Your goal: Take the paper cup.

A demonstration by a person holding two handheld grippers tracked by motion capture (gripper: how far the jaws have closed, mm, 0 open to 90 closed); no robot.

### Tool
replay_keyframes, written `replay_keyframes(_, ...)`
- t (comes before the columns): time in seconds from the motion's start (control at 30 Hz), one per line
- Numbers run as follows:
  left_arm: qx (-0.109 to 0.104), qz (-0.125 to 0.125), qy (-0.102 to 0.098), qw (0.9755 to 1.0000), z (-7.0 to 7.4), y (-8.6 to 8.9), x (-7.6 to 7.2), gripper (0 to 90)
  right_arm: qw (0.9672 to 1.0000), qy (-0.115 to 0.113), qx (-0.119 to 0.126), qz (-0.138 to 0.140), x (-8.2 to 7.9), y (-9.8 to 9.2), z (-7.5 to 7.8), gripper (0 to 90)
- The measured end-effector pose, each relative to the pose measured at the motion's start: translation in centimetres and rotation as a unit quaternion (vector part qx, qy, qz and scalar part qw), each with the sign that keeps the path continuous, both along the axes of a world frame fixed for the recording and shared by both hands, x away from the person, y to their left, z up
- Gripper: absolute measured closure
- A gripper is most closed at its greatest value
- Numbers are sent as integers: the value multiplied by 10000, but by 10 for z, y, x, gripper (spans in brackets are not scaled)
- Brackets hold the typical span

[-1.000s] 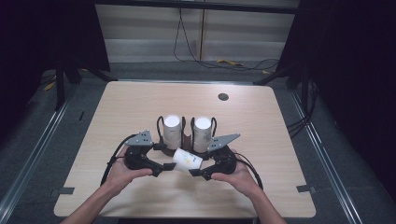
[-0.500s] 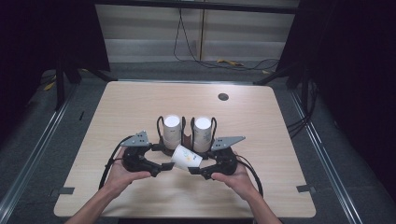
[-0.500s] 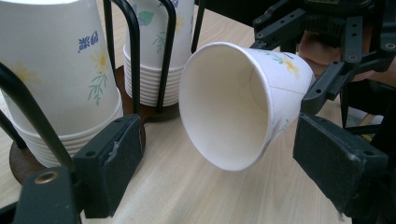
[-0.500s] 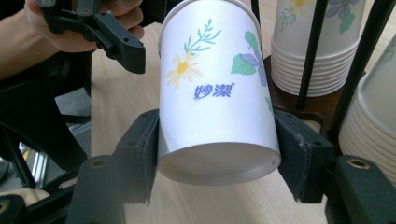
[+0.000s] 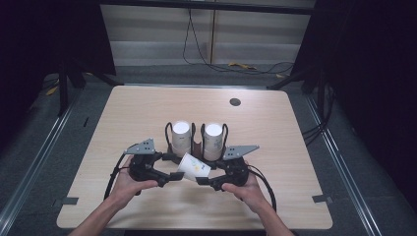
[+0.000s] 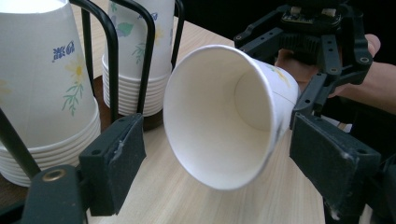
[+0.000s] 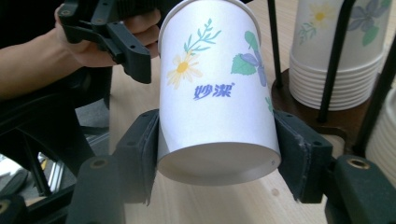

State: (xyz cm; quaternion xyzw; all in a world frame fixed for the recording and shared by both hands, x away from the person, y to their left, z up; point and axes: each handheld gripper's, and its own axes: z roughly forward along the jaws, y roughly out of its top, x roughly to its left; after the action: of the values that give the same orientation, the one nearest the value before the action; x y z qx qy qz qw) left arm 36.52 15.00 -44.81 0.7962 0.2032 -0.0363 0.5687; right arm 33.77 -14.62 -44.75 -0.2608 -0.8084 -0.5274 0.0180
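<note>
One paper cup (image 5: 193,166) lies sideways above the table (image 5: 295,147) between both grippers, just in front of the two cup stacks (image 5: 181,137) in their wire holder. The right gripper (image 7: 217,154) is clamped on its base end. The left gripper (image 6: 224,154) straddles the open rim; its jaws have just been closing, yet they stand apart, the pads clear of the rim. To take over cleanly, the left should likely close gently on the rim without crushing it, and the right release only once that grip is firm.
</note>
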Motion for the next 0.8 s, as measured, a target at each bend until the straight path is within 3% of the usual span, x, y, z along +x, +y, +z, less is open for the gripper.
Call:
replay_keyframes(0.27,13,22,-23,10000,-2,-3,-1,182,9999,-32,94,62,0,1,1,376)
replay_keyframes(0.4,26,-20,61,10000,-3,-4,0,156,9999,-29,107,121,0,2,1,376)
replay_keyframes(0.63,60,-41,-122,9999,1,-6,-3,122,9996,-93,166,224,0,5,3,376)
replay_keyframes(0.8,-85,-95,-117,9999,3,-5,-4,130,9992,-157,230,285,0,5,5,376)
